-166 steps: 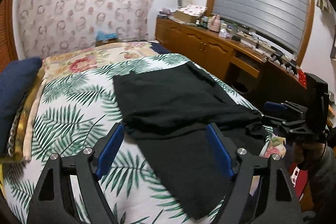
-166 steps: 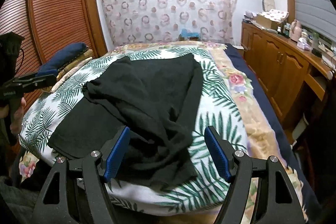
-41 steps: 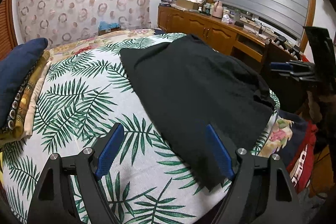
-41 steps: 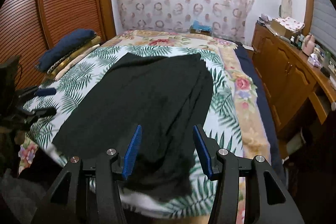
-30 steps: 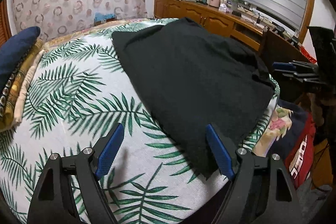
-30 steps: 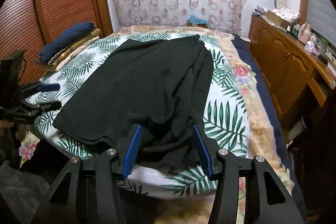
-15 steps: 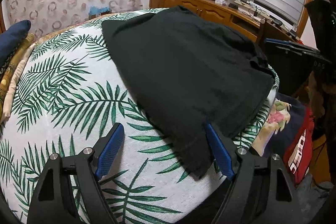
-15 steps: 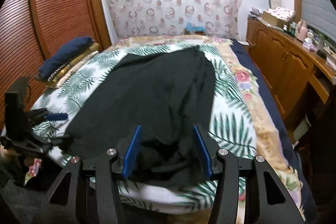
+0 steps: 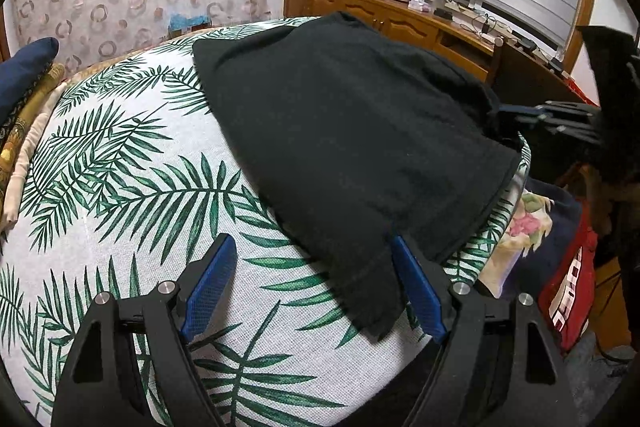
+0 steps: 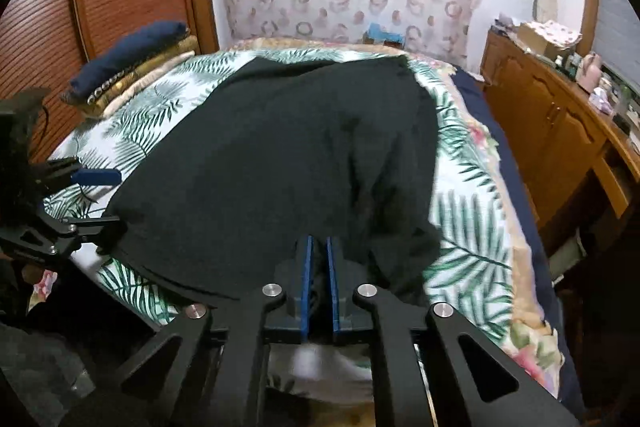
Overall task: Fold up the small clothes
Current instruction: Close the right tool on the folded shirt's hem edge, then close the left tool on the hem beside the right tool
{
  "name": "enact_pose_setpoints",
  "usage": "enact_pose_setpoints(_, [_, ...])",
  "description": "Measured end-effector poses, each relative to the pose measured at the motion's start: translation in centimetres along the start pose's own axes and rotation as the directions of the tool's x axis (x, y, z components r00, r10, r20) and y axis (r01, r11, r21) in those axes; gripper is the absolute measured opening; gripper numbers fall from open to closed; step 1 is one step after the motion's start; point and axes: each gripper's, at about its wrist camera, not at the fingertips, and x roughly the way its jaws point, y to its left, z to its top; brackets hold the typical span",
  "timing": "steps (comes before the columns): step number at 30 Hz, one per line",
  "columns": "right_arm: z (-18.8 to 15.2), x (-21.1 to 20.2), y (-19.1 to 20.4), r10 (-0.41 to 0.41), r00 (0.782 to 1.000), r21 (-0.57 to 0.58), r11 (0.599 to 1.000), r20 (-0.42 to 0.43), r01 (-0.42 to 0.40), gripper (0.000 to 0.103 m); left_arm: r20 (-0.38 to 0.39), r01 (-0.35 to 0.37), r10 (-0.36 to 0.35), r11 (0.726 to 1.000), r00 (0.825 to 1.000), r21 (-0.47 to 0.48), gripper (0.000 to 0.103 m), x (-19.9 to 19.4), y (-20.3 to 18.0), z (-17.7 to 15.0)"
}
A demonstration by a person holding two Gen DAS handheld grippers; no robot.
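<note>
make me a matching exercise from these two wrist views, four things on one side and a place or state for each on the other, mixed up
Things:
1. left gripper
2. right gripper
3. black garment
4. navy pillow

Places or states:
A. spread flat across the palm-leaf bedspread
B. fingers wide apart, near corner of the cloth between them
C. on top of a stack of folded bedding by the wooden wardrobe door
D. fingers pinched together on the cloth's near edge

Pairs: 1-B, 2-D, 3-A, 4-C

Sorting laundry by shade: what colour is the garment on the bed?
Plain black garment, clearest in the left wrist view.
</note>
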Motion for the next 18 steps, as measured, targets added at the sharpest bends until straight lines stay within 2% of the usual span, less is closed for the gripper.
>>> enact_pose_setpoints(2, [-0.2,-1.4,-1.0,-0.014,1.000,0.023,1.000,0.023,0.014,0.001,0.001,0.000,0.000,1.000,1.000,-0.004,0.081,0.0,0.1,0.0])
enact_pose_setpoints(6, [-1.6,-2.9,-2.3,-0.059,0.998,0.044,0.997,0.032,0.057,0.001,0.000,0.003,-0.003,1.000,1.000,-0.013,0.081,-0.1,0.1,0.0])
enact_pose_setpoints(13, [-3.5,-2.1,-2.4,-0.059,0.998,0.073,0.996,-0.008,0.059,0.001,0.009,0.043,-0.043,0.999,0.999,-0.019,0.080,-0.6,-0.1,-0.4])
enact_pose_setpoints(15, [-3.4,-2.2,-2.4,-0.068,0.998,0.081,0.994,-0.004,0.068,0.001,0.014,0.074,-0.073,0.997,0.997,-0.029,0.066,-0.8,0.0,-0.6])
enact_pose_setpoints(16, [-3.3,-2.3,-2.4,-0.074,0.997,0.088,0.993,0.002,0.074,0.003,0.015,0.081,-0.081,0.996,0.997,-0.033,0.063,-0.8,0.1,-0.6])
enact_pose_setpoints(17, [-3.0,-2.3,-2.6,-0.075,0.997,0.091,0.993,0.006,0.074,0.005,0.019,0.089,-0.089,0.995,0.996,-0.037,0.056,-0.8,0.1,-0.6])
enact_pose_setpoints(18, [-2.9,-2.3,-2.6,-0.082,0.997,0.094,0.992,0.012,0.080,0.014,0.020,0.098,-0.097,0.994,0.995,-0.039,0.052,-0.8,0.1,-0.7])
